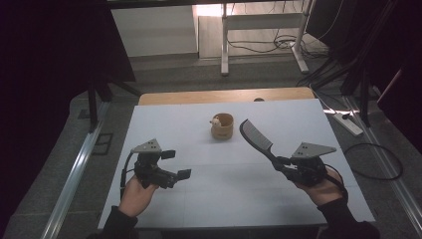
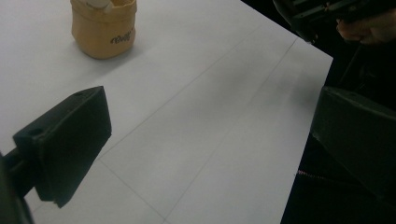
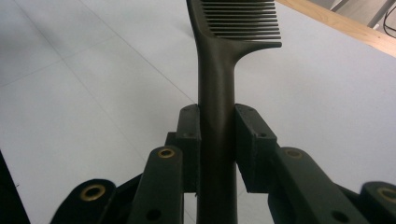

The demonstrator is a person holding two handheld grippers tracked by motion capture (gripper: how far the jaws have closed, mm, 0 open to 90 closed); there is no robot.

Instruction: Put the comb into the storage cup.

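A black comb (image 1: pixel 255 135) with a long handle juts up and to the left over the white table (image 1: pixel 199 199), and my right gripper (image 1: pixel 279 162) is shut on its handle. In the right gripper view the two pads (image 3: pixel 247 135) press the comb (image 3: pixel 217 70) from both sides, teeth pointing right. My left gripper (image 1: pixel 176 164) hovers over the table's left half, open, with nothing between its fingers. A tan cup (image 1: pixel 222 126) holding something white stands at the table's far middle. In the left gripper view the cup (image 2: pixel 103 30) is at the upper left, beyond my widely spread left gripper (image 2: pixel 210 140).
A wooden strip (image 1: pixel 224 95) runs along the table's far edge. On the floor to the right lie a power strip (image 1: pixel 347 123) and cables (image 1: pixel 373 164). White desk legs (image 1: pixel 225 40) stand farther back. The other hand (image 2: pixel 369 28) appears at the left gripper view's top right.
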